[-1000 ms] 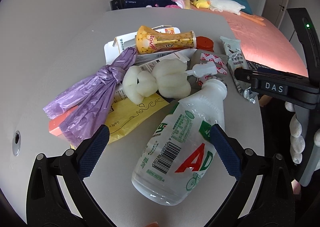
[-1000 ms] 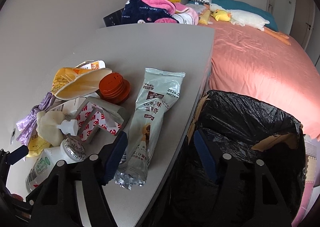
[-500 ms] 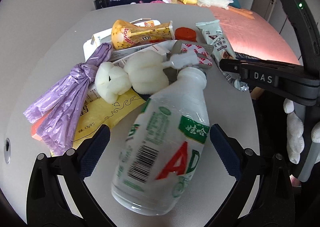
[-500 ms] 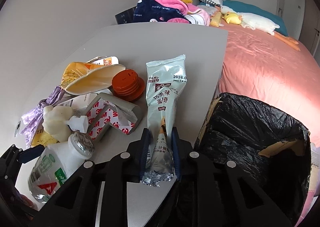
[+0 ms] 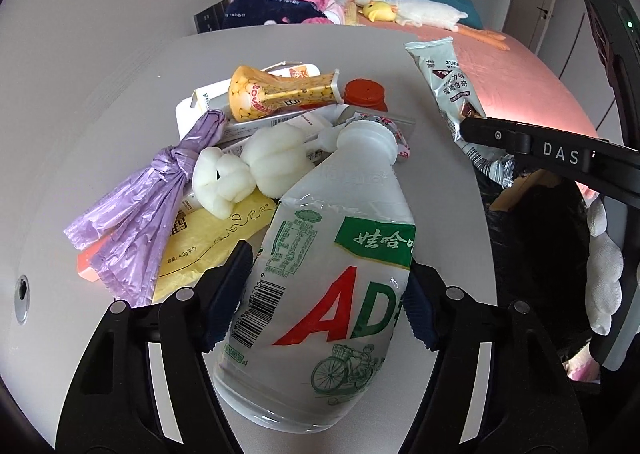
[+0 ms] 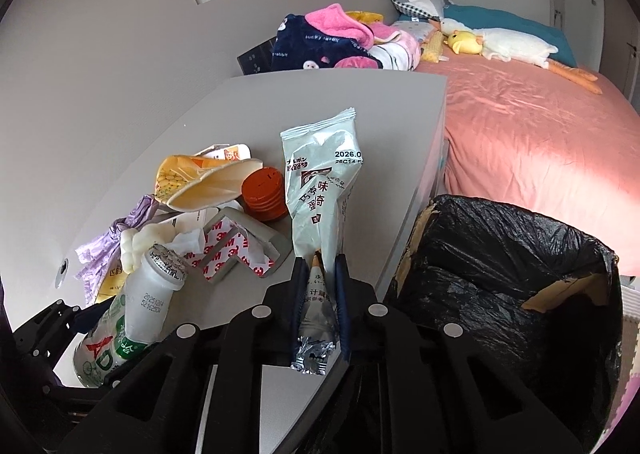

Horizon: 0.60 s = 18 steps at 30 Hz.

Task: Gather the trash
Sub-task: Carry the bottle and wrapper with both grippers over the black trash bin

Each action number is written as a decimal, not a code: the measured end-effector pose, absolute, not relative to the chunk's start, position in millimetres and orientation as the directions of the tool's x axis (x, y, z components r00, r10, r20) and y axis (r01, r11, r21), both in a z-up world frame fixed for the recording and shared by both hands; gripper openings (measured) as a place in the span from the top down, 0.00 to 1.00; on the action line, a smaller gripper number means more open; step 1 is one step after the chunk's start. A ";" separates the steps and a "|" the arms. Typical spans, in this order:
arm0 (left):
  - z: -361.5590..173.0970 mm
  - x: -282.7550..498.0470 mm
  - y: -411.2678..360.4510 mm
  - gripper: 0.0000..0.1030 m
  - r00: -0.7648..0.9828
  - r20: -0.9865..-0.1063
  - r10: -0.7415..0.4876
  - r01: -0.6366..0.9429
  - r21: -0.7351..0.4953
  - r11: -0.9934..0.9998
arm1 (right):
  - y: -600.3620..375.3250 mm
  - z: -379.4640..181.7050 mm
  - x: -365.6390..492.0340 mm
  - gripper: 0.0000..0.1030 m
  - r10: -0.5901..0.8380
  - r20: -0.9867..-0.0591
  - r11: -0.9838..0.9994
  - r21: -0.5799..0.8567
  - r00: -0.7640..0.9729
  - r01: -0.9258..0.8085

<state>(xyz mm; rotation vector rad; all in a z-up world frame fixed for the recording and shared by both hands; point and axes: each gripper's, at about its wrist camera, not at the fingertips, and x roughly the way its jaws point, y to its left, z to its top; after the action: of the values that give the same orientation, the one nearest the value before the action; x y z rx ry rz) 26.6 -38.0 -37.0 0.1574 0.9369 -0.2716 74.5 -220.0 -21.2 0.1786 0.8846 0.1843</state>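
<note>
**Both grippers have just closed on trash**

Your left gripper (image 5: 324,294) has just been closing around the big white bottle (image 5: 332,286). Its pads now sit against the bottle's sides, where a second ago they stood wide with the bottle lying loose between them. The bottle is at the near edge of the grey table (image 5: 120,93), neck pointing away from you.

Your right gripper (image 6: 318,286) has also just been closing, and it now pinches the near end of the silver snack wrapper (image 6: 320,189), nearly shut. The wrapper stands up off the table, so it looks ready to carry. The bin with the black liner (image 6: 500,274) sits just right of the table edge, close by.

Left on the table in the far pile: the purple bag (image 5: 148,197), the yellow pouch (image 5: 280,97), the white foam lump (image 5: 248,169), the orange lid (image 5: 364,91). Nothing blocks the wrapper's way to the bin. The bottle must cross the table, and your right gripper stands between it and the bin.
</note>
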 end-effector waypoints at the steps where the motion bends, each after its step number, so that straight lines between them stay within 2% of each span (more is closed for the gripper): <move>1: -34.6 25.1 -40.0 0.34 0.566 -0.808 -0.165 0.300 0.015 0.954 | -222.7 -18.0 72.6 0.85 0.229 -0.745 0.970 0.230 0.627 -0.082; 18: -10.9 17.7 -115.5 0.34 0.556 -0.779 -0.290 0.429 -0.029 0.903 | -298.6 9.1 36.6 0.85 0.127 -0.715 0.980 0.199 0.688 0.026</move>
<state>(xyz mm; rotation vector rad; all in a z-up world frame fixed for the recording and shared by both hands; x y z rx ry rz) 17.7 -115.5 -10.9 0.1714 0.8847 -0.4266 36.6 -298.6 9.1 0.1997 0.8118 0.0571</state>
